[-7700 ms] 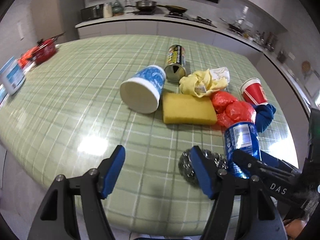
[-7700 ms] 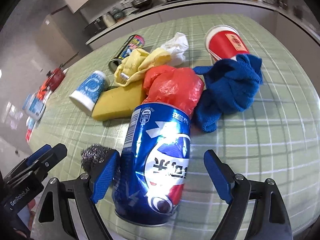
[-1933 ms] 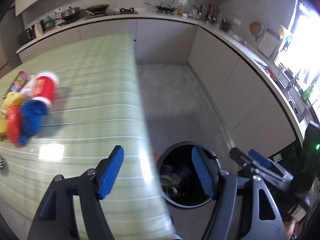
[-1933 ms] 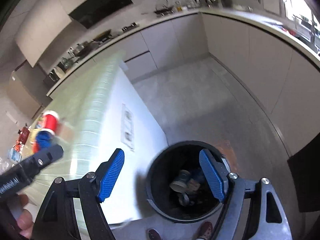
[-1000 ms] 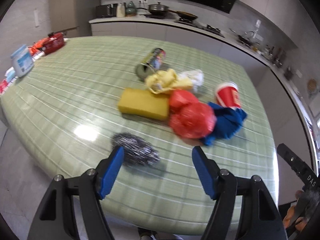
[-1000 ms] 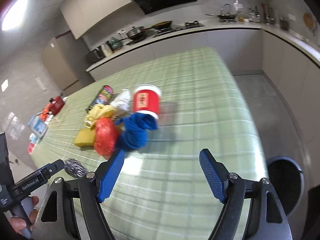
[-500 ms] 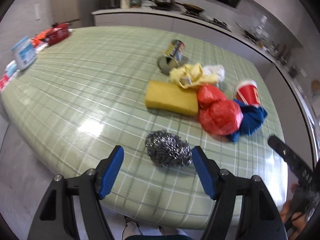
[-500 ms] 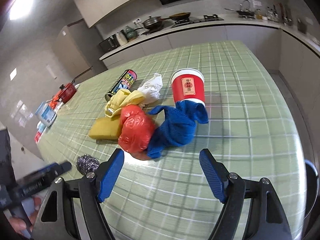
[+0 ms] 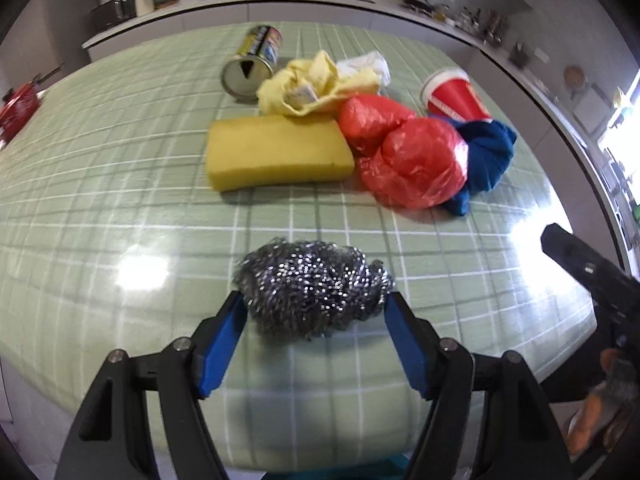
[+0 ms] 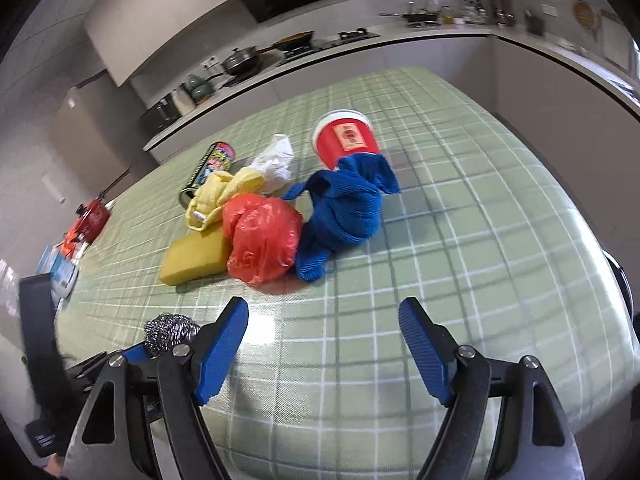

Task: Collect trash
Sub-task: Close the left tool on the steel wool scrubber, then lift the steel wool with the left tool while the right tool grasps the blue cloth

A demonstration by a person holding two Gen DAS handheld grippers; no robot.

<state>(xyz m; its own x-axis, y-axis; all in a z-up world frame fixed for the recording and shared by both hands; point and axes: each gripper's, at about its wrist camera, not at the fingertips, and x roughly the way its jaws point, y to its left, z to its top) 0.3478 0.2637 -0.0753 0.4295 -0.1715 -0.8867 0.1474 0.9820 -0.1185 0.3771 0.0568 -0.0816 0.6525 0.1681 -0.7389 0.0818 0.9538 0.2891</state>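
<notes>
1. The left gripper (image 9: pixel 314 316) is spread around the steel scourer (image 9: pixel 314 290), pads flanking it, not yet squeezing, set for pickup.
2. The right gripper (image 10: pixel 324 330) is spread, empty.
3. Beyond lie the sponge (image 9: pixel 276 152), red bag (image 9: pixel 412 160), blue cloth (image 10: pixel 344 210) on the desk (image 9: pixel 100 180).

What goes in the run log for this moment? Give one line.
left gripper: open, straddling silver steel-wool scrubber | right gripper: open, empty | green checked table: trash remaining

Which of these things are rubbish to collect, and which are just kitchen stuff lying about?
Rubbish:
- steel wool, between the left claw
- sponge
- red bag
- blue cloth
- red cup
- can

Lying about:
- pan
- kettle
</notes>
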